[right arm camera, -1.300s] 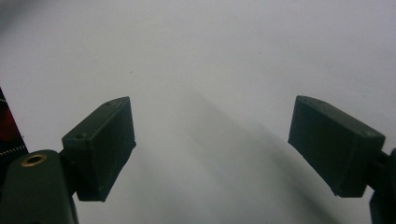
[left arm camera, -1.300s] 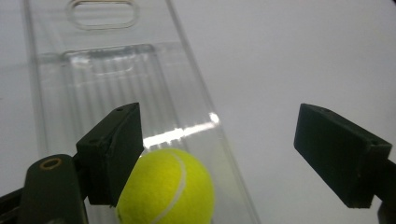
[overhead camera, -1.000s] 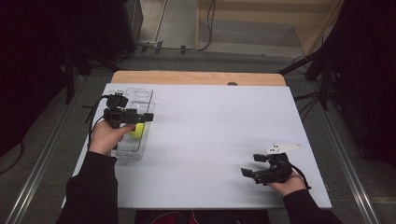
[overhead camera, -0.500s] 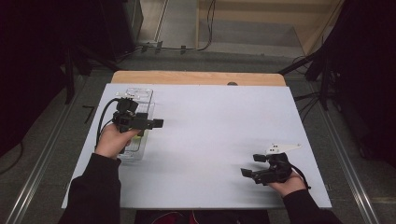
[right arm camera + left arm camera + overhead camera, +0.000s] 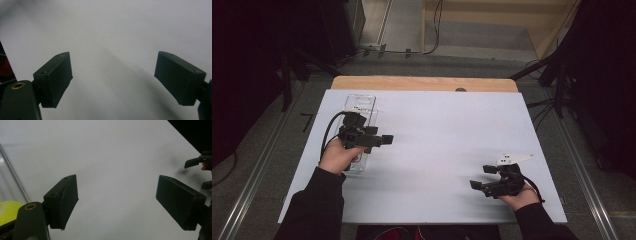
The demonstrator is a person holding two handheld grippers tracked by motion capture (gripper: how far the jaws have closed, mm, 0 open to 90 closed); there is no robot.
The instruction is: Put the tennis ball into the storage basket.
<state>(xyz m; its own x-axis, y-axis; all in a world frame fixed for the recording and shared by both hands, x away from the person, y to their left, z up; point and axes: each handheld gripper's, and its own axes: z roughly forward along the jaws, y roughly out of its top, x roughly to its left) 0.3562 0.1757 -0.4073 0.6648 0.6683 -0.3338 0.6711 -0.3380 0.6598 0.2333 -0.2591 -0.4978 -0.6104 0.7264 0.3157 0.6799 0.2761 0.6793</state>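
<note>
My left gripper hovers over the white table at the left, just right of a clear plastic tray. Its jaws stand open with nothing between them and have just been closing a little. A yellow-green ball lies behind the tray's clear wall, at the lower left of the left gripper view. My right gripper rests near the front right of the table, jaws pointing left. In the right gripper view its jaws are open over bare white surface.
A wooden strip runs along the table's far edge, with a small dark knob on it. Cables and metal rails lie on the floor around the table. The right gripper shows far off in the left gripper view.
My left gripper has moved right, off the tray and away from the yellow-green ball, which the hand now hides in the high view. The right hand has stayed put.
</note>
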